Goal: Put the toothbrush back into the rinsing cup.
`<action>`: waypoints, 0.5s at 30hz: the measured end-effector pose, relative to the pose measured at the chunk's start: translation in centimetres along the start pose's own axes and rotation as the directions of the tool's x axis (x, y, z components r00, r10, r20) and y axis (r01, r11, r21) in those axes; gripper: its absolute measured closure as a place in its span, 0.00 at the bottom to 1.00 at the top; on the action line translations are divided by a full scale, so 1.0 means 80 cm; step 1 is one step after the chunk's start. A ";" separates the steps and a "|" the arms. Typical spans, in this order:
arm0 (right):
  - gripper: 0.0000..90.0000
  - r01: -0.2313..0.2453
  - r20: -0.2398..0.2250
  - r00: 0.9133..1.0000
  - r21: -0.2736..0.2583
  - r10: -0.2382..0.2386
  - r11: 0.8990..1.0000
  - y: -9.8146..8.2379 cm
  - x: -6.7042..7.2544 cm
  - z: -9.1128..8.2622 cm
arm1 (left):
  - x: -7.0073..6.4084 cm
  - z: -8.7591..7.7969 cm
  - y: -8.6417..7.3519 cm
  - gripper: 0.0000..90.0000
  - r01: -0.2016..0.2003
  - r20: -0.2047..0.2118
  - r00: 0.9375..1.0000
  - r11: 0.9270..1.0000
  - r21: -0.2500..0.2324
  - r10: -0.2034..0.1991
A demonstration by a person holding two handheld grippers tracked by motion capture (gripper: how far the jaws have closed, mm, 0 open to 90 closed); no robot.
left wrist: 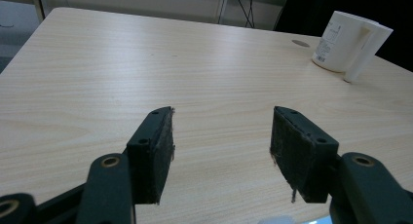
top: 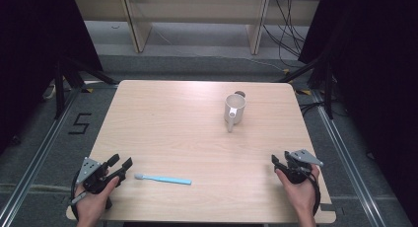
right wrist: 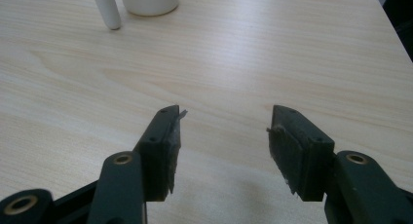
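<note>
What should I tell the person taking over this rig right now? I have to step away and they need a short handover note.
Left gripper: open, nothing between the jaws, resting at the near left corner of the table, just left of the toothbrush.
Right gripper: open, nothing between the jaws, at the near right edge.
Blue toothbrush: lying flat near the front edge, bristle end toward the left gripper.
White mug: upright toward the far right, handle facing the person.
Done: nothing visibly handled yet.
Left: probably pick up the toothbrush with the left gripper, perhaps to put it in the mug.
</note>
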State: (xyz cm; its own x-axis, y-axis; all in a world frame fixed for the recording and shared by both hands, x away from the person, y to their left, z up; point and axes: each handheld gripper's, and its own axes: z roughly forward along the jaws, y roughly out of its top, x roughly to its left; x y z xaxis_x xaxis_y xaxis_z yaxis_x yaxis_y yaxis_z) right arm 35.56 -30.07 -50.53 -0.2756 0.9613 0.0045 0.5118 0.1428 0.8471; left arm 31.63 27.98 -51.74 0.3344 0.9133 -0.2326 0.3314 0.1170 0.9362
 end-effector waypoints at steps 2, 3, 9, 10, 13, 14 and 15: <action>0.51 0.003 -0.001 1.000 -0.003 -0.003 1.000 0.000 -0.001 0.000 | -0.002 0.001 0.002 0.45 -0.001 -0.006 1.000 1.000 0.012 0.001; 0.51 0.000 -0.006 1.000 0.002 0.000 1.000 -0.002 -0.002 0.003 | -0.003 0.002 0.002 0.45 -0.001 -0.006 1.000 1.000 0.010 0.001; 0.51 -0.024 -0.018 1.000 0.020 0.025 1.000 0.000 -0.001 0.000 | -0.015 0.004 0.006 0.45 -0.012 0.016 1.000 1.000 0.026 0.012; 0.51 -0.009 -0.015 1.000 0.016 0.009 1.000 0.002 0.000 0.002 | -0.019 0.003 0.007 0.45 -0.026 0.029 0.999 0.999 0.029 0.025; 0.51 0.014 -0.035 0.999 0.034 -0.013 0.999 0.007 0.001 0.001 | -0.024 0.001 0.011 0.44 -0.050 0.051 0.998 0.997 0.058 0.047; 0.51 0.022 -0.030 0.999 0.021 -0.022 1.000 0.008 0.003 0.002 | -0.026 0.001 0.013 0.44 -0.062 0.065 0.996 0.996 0.064 0.057; 0.51 0.008 -0.040 0.999 0.030 -0.007 1.000 0.010 0.006 0.001 | -0.027 0.000 0.016 0.44 -0.079 0.074 0.995 0.994 0.075 0.074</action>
State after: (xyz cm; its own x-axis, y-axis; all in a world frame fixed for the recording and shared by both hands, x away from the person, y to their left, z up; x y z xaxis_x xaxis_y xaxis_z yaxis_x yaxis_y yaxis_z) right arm 35.90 -29.48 -49.87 -0.3117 0.9500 0.0200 0.5338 0.1576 0.8308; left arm 31.31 26.16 -50.04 0.4219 0.8883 -0.1817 0.3690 0.0149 0.9293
